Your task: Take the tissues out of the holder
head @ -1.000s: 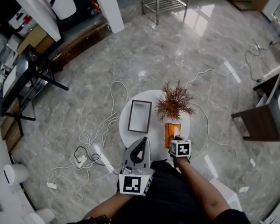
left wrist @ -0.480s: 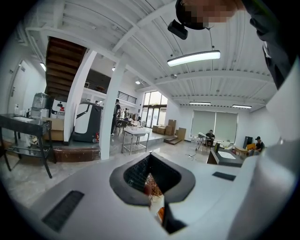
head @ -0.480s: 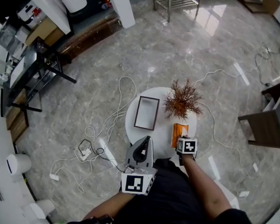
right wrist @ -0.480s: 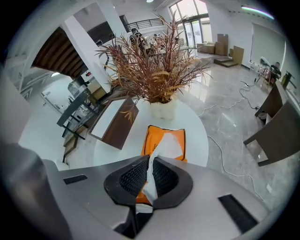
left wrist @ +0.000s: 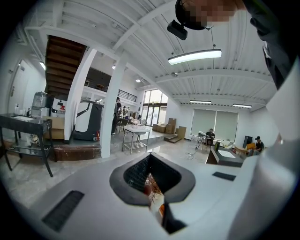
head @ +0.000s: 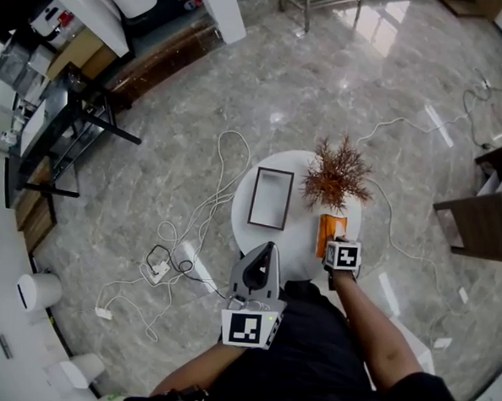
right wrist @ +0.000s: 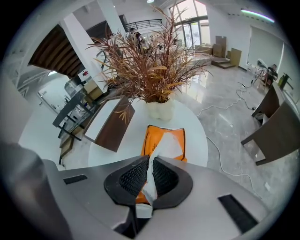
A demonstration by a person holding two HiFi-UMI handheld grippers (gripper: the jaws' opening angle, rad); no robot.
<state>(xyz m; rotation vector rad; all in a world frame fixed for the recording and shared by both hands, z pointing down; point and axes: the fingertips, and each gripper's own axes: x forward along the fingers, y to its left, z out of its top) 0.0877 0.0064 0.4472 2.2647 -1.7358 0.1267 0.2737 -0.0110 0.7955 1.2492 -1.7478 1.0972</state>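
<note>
An orange tissue pack (head: 332,233) (right wrist: 165,140) lies on the round white table (head: 299,241), just in front of a dried plant in a white vase (head: 338,179) (right wrist: 158,108). A white tissue (right wrist: 165,149) rises from the pack's slot into my right gripper (right wrist: 149,177) (head: 339,243), which is shut on its tip right above the pack's near end. My left gripper (head: 267,249) (left wrist: 152,180) hovers at the table's near edge, left of the pack. Its jaws are shut and hold nothing.
A brown-framed rectangular box (head: 271,198) (right wrist: 111,124) lies on the left half of the table. White cables (head: 185,234) trail over the marble floor to the left. A dark wooden chair (head: 488,210) stands to the right, and a black metal rack (head: 60,133) to the far left.
The head view has shifted, so the table sits a little further right and higher. Both grippers keep their places at the table; the right one stays over the pack.
</note>
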